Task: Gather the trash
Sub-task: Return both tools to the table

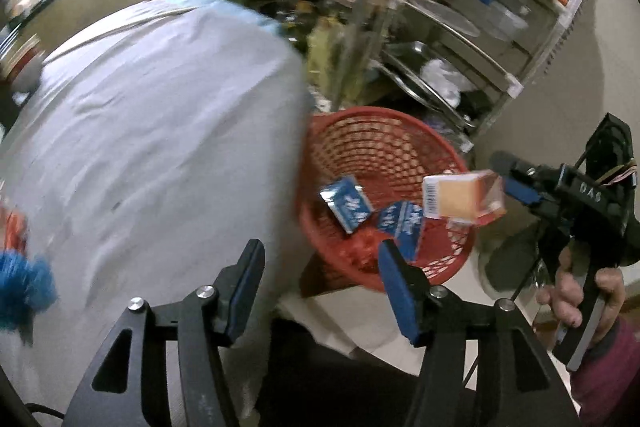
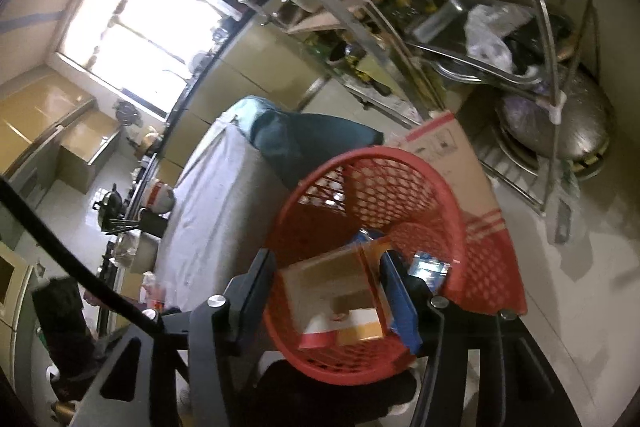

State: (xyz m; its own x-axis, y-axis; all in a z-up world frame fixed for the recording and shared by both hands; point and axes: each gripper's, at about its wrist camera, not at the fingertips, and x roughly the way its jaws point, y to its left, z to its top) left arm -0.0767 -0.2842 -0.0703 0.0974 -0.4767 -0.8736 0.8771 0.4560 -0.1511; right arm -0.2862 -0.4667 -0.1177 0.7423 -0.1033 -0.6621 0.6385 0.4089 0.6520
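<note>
A red mesh basket (image 1: 400, 143) stands on the floor beside a table with a grey cloth (image 1: 152, 147). Two blue packets (image 1: 347, 203) lie inside it. My left gripper (image 1: 320, 291) is open and empty, near the basket's front rim. My right gripper (image 1: 505, 174) is seen at the right, just beside an orange-and-white carton (image 1: 460, 199) that hangs over the basket. In the right wrist view the carton (image 2: 340, 291) sits between the open fingers (image 2: 396, 291) of the right gripper (image 2: 326, 293), with a gap on the left side, above the basket (image 2: 400, 195).
A metal rack (image 1: 460, 39) with pots and dishes stands behind the basket. A cardboard box (image 2: 452, 163) sits behind the basket on the floor. A blue fluffy thing (image 1: 24, 287) lies at the left on the cloth. The kitchen counter (image 2: 132, 183) runs along the far wall.
</note>
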